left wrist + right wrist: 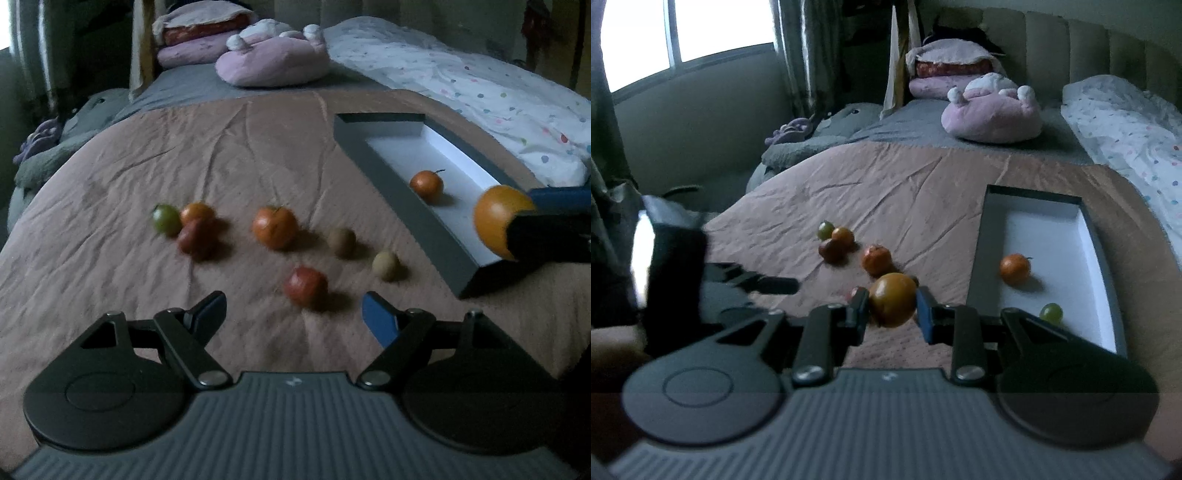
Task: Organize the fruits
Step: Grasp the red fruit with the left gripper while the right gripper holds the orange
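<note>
Carrying one orange to the box while my other gripper waits over the loose fruit.

My right gripper is closed on the big orange, one finger on each side so it cannot roll out, and I hold it lifted, just beside the near end of the grey box, because the fruits are collected there. Inside, a small orange and a green grape lie on the white floor. My left gripper is wide and holds nothing; it hangs above the pink sheet, near the red fruit, which I judge a good next pick. The other fruits lie scattered, well apart from the box.
</note>
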The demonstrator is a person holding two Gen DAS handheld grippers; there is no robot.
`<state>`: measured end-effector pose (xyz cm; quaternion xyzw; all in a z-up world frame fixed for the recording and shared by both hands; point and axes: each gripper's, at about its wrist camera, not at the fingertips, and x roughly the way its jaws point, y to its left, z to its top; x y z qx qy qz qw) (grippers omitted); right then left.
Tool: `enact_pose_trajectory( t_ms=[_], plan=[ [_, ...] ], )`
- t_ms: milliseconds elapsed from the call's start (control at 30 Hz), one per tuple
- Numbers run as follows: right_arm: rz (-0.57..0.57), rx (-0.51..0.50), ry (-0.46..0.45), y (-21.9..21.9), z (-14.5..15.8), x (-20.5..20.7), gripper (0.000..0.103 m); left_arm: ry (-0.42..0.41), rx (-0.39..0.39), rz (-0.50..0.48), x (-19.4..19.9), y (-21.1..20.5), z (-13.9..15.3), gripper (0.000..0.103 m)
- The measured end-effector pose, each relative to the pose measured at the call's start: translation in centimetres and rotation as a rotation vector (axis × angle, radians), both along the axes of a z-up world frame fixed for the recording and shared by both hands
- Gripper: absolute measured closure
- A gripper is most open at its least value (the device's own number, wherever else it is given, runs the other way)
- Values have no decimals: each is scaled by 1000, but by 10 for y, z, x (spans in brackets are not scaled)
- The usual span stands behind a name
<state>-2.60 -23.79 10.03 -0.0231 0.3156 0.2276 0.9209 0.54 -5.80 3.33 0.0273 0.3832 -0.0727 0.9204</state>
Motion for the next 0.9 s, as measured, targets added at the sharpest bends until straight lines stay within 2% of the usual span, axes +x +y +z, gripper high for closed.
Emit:
enact_pose_trajectory(
  t_ms=[100,167,400,567,900],
  plan=[
    [-7,10,-2,-5,2,0,72,7,17,-7,13,-5,-6,22],
    [-11,16,-4,-8,3,-2,72,11,14,-12,19,-5,-10,32],
    [-33,33,-2,-16,2,-2,72,49,20,-27,36,-8,-25,49],
    [-47,35,-8,-19,3,-5,72,52,12,-22,35,-4,-24,67],
    [-49,37,-12,-20,4,-12,72,47,-10,34,13,9,-11,67]
  ],
)
